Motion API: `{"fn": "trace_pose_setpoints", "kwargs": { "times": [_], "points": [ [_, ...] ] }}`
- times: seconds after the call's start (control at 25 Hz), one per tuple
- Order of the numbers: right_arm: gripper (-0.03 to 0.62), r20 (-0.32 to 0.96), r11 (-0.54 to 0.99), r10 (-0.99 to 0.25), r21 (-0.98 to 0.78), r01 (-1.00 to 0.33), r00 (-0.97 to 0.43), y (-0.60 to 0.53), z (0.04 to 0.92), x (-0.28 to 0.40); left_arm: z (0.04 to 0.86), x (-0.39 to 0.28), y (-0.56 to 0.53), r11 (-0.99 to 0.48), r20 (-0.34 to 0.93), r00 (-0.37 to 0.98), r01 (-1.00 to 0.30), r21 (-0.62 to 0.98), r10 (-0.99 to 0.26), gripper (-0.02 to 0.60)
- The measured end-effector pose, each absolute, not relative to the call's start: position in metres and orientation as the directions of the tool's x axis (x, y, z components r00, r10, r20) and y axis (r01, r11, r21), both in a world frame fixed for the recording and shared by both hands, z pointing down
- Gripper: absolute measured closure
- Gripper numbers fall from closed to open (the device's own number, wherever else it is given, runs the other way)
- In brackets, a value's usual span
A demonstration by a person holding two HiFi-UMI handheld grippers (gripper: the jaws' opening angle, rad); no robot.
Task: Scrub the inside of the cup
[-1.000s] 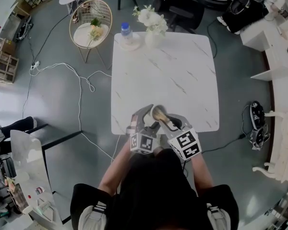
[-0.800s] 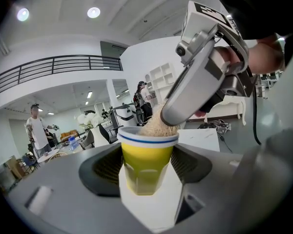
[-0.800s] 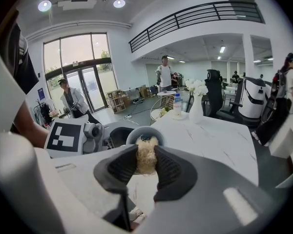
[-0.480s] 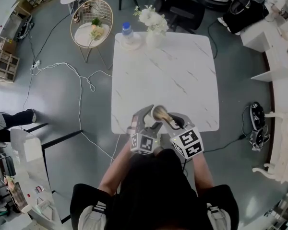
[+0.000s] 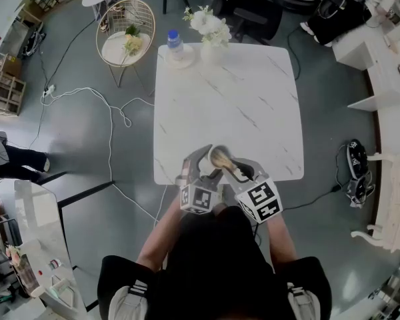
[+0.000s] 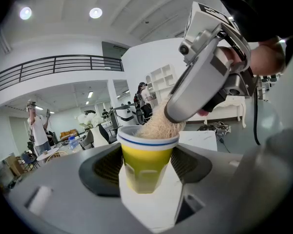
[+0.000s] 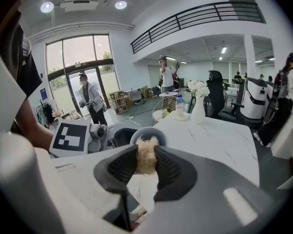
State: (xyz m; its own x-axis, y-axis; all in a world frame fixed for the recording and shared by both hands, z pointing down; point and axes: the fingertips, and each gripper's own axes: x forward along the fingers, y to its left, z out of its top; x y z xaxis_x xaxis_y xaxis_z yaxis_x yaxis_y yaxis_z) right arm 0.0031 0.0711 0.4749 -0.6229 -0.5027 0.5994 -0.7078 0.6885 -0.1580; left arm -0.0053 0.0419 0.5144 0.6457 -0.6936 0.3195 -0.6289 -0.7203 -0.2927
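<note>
Pinching a single wad of tan scrubbing fibre (image 7: 146,152), the right gripper (image 7: 146,165) has its two dark ribbed pads pressed against the wad's sides. The wad's far end dips into the mouth of the one cup (image 6: 147,155), so the cup's inside is almost wholly hidden, and how deep the fibre reaches cannot be made out. The left gripper (image 6: 147,179) grips that cup upright, its jaws spread wide with the pads against both sides of the yellow body. The white rim with its thin blue line stands above them, while the cup's foot is covered by the gripper's own white part. In the head view the cup sits over the 6 o'clock edge of the white marble table (image 5: 227,105); whether it touches the top cannot be told. Two marker cubes (image 5: 199,197) show there, one per gripper, just at 6 o'clock of the cup, and the person's dark-clad torso hides most of both arms. At the table's 11 o'clock corner stands one blue-capped bottle (image 5: 176,45), and at 12 o'clock one white vase of white flowers (image 5: 210,35). One round wire side table (image 5: 125,35) stands off the table at 10 o'clock.
</note>
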Motion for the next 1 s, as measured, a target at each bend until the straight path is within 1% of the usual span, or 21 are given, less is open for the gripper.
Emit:
{"fn": "trace_pose_setpoints", "kwargs": {
  "times": [0.44, 1.0],
  "points": [
    [0.491, 0.593, 0.661, -0.53, -0.158, -0.734, -0.606, 0.065, 0.472, 0.014, 0.514, -0.006, 0.046, -0.724, 0.321, 0.649, -0.624, -0.293, -0.69, 0.265],
    [0.491, 0.612, 0.693, -0.494, -0.151, -0.705, -0.617, 0.07, 0.474, -0.001, 0.513, -0.003, 0.047, -0.734, 0.323, 0.66, -0.586, -0.344, -0.678, 0.265]
  ]
}}
